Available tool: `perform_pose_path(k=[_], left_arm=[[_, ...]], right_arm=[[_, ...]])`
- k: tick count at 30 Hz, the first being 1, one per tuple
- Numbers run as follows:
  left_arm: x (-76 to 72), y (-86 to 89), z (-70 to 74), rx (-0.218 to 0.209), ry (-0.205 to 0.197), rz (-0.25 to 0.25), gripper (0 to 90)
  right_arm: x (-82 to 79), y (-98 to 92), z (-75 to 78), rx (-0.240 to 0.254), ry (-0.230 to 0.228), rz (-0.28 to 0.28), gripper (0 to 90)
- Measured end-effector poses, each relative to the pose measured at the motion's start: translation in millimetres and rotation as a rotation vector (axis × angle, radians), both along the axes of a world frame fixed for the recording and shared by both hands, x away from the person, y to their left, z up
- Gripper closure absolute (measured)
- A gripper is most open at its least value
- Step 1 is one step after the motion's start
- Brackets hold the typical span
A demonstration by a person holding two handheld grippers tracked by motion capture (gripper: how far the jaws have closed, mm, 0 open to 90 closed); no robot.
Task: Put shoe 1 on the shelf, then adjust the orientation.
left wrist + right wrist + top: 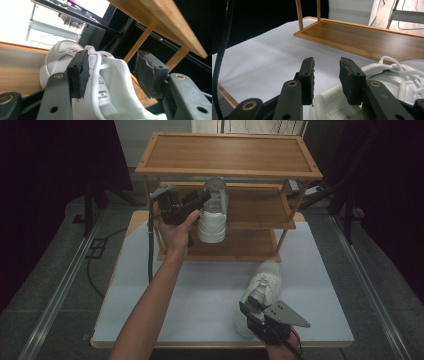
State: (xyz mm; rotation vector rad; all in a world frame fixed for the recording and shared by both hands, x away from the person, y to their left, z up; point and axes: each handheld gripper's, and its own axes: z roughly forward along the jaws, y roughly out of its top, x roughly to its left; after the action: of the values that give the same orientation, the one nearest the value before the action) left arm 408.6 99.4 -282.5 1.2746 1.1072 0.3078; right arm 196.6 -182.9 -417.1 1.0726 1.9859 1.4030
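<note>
Up at the left, the left gripper [202,200] had its jaws apart around the heel of a white shoe [214,215] on the wooden rack's [230,170] middle shelf. Lower right, the right gripper [250,312] hung open over the second shoe's [262,282] heel on the table [200,295].

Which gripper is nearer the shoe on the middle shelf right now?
Left. The left gripper is at the shoe on the middle shelf, jaws open around its collar. The right gripper sits down at the table's near edge, at the heel of the other shoe.
</note>
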Motion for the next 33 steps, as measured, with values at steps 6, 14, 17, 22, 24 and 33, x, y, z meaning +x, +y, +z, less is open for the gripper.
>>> perform_pose_path(k=[6, 14, 17, 22, 24, 33], left_arm=[[-13.5, 12.0, -0.9, -0.013, -0.002, -0.031, 43.0], [-33.5, 40.3, -11.9, -0.006, 0.007, -0.080, 41.4], [-39.9, 47.1, -17.3, 0.014, 0.006, -0.081, 41.1], [-52.2, 65.4, -36.9, 0.083, 0.031, -0.087, 40.5], [-56.6, 69.2, -43.3, 0.092, 0.036, -0.083, 40.5], [-78.8, 73.0, -71.0, 0.145, 0.056, -0.093, 38.7]], right_arm=[[-0.4, 1.9, -0.5, 0.000, 0.003, 0.007, 65.2], [-3.3, 8.2, -0.2, -0.029, 0.004, 0.044, 80.1], [-4.2, 11.0, -0.1, -0.044, 0.003, 0.059, 83.5], [-5.9, 20.5, -4.4, -0.106, 0.011, 0.093, 86.0], [-5.7, 22.6, -6.6, -0.118, 0.019, 0.099, 85.9], [-7.7, 35.9, -15.4, -0.212, 0.039, 0.090, 85.0]])
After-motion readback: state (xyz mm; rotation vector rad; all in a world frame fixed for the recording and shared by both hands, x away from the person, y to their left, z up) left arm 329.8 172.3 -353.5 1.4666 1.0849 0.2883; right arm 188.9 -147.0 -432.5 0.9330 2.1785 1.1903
